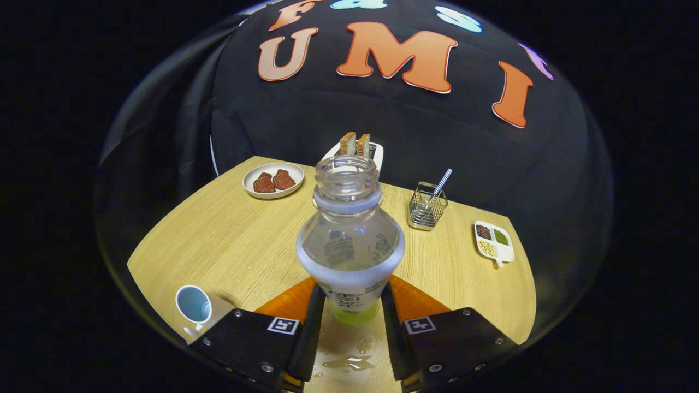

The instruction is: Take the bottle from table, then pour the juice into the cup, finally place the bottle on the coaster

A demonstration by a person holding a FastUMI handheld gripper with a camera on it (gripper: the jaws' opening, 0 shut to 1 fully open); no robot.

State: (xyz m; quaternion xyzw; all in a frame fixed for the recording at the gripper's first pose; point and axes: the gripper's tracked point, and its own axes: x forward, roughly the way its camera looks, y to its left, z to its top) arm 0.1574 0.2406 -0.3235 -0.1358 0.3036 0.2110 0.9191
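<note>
So on the bench [229, 240] there's one bottle [350, 240], one cup [193, 305], one plate [273, 180] with two brown pieces on it, one toaster [357, 153] with two slices sticking up, one wire basket [427, 206] holding a straw, and one three-section dish [494, 243] of beans. The claw [352, 314] is clamped on the bottle's lower body, both fingers pressing its sides. Bottle is upright, clear, cap off, white label band, a little green juice at the bottom. Small puddle [349, 361] between the fingers.
</note>
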